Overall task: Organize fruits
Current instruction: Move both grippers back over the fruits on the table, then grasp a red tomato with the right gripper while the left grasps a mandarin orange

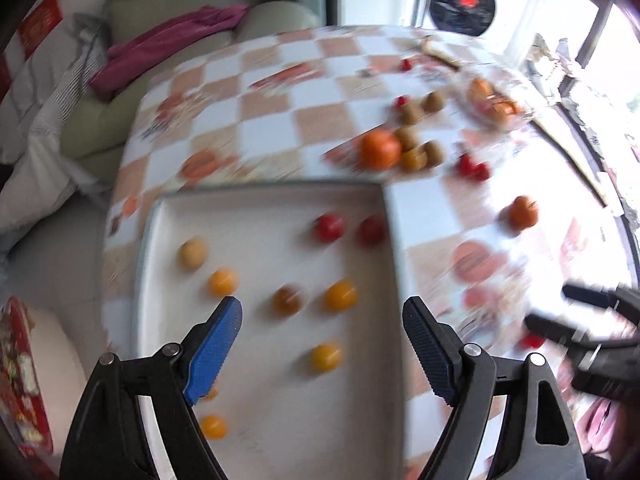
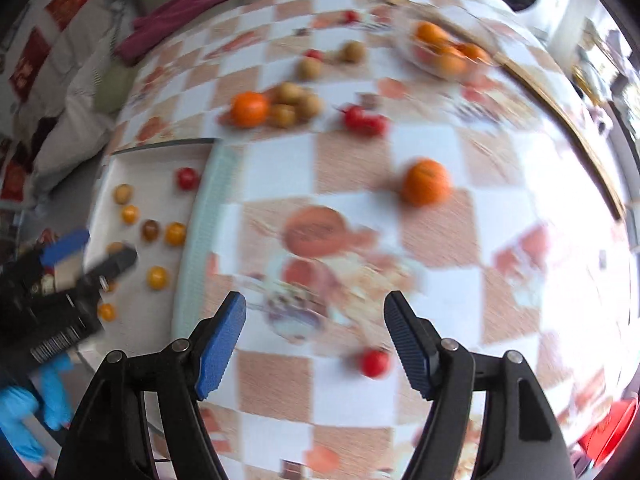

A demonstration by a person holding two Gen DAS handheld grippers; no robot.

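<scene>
You're mid-sort: both tongs, the left gripper (image 1: 322,344) over the white rectangular tray (image 1: 264,204) and the right gripper (image 2: 316,336), gape empty. Next, close the right on the small red tomato (image 2: 375,363) near the table's front edge.

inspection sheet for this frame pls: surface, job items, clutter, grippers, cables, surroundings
Surface: round table under a checkered cloth; both views motion-blurred.
Job's things: white tray at the table's left edge holds small yellow, red and brown fruits; loose orange, fruit cluster, red tomato on the cloth; bowl of oranges at the far side.
Clutter: nothing seen apart from fruit.
Grippers: left gripper open over the tray; right gripper open over the cloth, near the tomato.
Cables: nothing seen.
Surroundings: sofa with purple cloth; washing machine behind.
</scene>
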